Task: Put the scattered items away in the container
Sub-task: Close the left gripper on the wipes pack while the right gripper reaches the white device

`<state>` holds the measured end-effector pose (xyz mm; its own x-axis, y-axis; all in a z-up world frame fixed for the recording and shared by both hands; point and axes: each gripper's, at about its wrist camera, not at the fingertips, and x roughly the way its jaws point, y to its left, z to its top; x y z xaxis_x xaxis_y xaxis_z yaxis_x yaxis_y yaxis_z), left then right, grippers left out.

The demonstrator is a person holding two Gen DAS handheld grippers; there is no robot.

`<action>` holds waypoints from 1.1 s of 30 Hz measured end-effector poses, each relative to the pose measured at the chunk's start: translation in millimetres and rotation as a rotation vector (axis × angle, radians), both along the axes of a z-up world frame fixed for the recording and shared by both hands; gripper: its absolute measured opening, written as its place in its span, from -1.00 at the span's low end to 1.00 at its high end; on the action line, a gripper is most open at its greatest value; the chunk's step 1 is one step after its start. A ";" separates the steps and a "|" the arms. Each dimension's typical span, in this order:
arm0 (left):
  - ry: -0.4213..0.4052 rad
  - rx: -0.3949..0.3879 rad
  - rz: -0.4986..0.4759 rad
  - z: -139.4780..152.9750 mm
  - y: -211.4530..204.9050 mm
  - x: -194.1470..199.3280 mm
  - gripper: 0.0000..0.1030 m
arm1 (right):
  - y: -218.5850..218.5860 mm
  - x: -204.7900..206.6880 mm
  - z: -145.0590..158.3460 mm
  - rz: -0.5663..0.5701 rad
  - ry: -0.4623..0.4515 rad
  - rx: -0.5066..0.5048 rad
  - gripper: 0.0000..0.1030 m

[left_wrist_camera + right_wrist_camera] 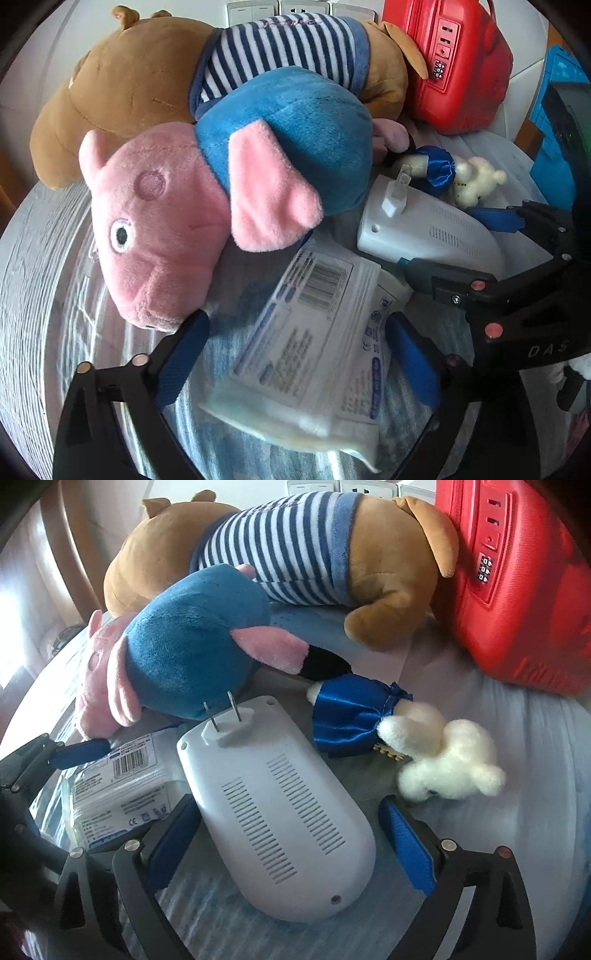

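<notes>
My left gripper point(295, 354) is open, its blue fingers on either side of a white labelled packet point(314, 350) lying on the blue-striped cloth. My right gripper point(288, 838) is open around a white plug-in device point(280, 812) with two prongs and vent slots; the device also shows in the left wrist view point(424, 229). A pink pig plush in blue point(207, 192) lies behind the packet. A small white bear in a blue satin dress point(406, 746) lies right of the device. The packet also shows at the left of the right wrist view point(122, 782).
A big brown plush dog in a striped shirt point(295, 546) lies at the back. A red hard-shell suitcase point(517, 590) stands at the back right. A blue crate point(557, 122) shows at the far right. Wall sockets point(295, 9) are behind.
</notes>
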<state>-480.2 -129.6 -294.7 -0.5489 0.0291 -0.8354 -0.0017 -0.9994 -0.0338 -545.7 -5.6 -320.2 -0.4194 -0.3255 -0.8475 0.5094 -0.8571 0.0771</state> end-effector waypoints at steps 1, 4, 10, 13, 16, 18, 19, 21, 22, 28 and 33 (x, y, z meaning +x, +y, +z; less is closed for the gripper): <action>-0.005 0.017 0.005 2.4 -1.8 2.6 0.45 | 1.0 2.1 1.6 -0.007 -0.001 0.011 0.68; -0.027 0.044 0.018 6.7 -10.2 11.4 0.23 | 10.7 11.1 3.8 -0.033 -0.023 0.035 0.53; -0.049 0.043 -0.013 8.0 -8.8 22.7 0.21 | 30.7 27.3 7.0 -0.070 -0.075 0.043 0.50; -0.057 0.056 -0.003 6.7 -8.9 19.8 0.21 | 31.6 23.7 7.3 -0.068 -0.075 0.050 0.50; -0.056 0.053 0.002 6.7 -6.7 17.1 0.22 | 29.3 19.2 5.8 -0.054 -0.062 0.063 0.64; -0.052 0.042 0.003 6.9 -4.2 15.5 0.22 | 26.4 18.4 3.5 -0.043 -0.053 0.070 0.81; -0.050 0.042 0.007 6.9 -3.6 15.3 0.22 | 24.7 17.9 2.1 -0.037 -0.045 0.077 0.87; -0.047 0.051 0.019 8.1 -3.0 15.7 0.15 | 22.5 18.4 1.0 -0.045 -0.018 0.107 0.79; -0.049 0.058 0.027 9.7 -2.9 16.2 0.08 | 24.5 18.2 3.4 -0.053 -0.016 0.098 0.49; -0.053 0.033 0.040 42.3 -4.8 30.7 0.01 | 35.3 31.4 23.0 -0.067 -0.043 0.058 0.47; -0.036 0.042 0.043 35.7 -34.0 82.4 0.01 | 22.4 63.7 51.3 -0.086 -0.048 0.033 0.46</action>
<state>-397.8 -163.6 -259.0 -0.5200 0.0419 -0.8531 0.0435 -0.9962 -0.0754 -482.0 16.8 -268.9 -0.4035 -0.2618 -0.8768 0.4307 -0.8997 0.0704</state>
